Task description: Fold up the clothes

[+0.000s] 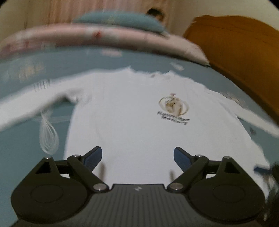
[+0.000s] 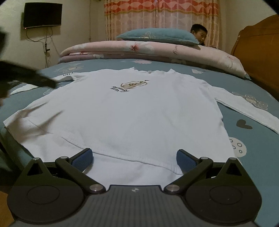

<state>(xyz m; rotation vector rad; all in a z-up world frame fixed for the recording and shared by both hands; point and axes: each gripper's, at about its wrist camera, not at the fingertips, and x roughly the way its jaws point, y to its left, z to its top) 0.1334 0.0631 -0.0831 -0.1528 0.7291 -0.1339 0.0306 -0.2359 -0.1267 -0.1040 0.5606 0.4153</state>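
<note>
White long-sleeved cotton shirt (image 2: 122,111) with small brown-and-black chest print (image 2: 129,85): spread flat, front up, on blue bedsheet with pale flower and heart motifs (image 2: 247,138); collar toward 12 o'clock, hem toward 6, sleeves out toward 9 and 3. Not yet folded. Left gripper (image 1: 137,158): blue-padded jaws spread wide, nothing between them, hovering over lower body of shirt. Right gripper (image 2: 134,159): jaws likewise spread, at hem edge, pads (image 2: 185,160) flanking the cloth but not pinching it; contact with sheet cannot be told. Handling, judged: light, limp, non-slippery, not fragile; will drape and crease, holding no shape once lifted; best taken by pinching doubled hem at either bottom corner, or at shoulder seam and sleeve end for side folds. Stacked behind at 12 o'clock: pink floral folded quilt (image 2: 157,50), teal pillow (image 2: 157,36) on top; orange wooden headboard (image 2: 258,52) at 2 o'clock. View differences: left wrist view heavily blurred, shows a white looped drawing on the sheet (image 1: 48,138) at 9 o'clock, absent from the other. Right wrist view sharp: shows right sleeve (image 2: 247,108) full length, black wall-mounted screen (image 2: 42,14) at 10 o'clock, orange patterned curtain (image 2: 160,15), seated person (image 2: 199,34) beyond pillow, dark blurred shape at 9 o'clock, possibly other gripper.
</note>
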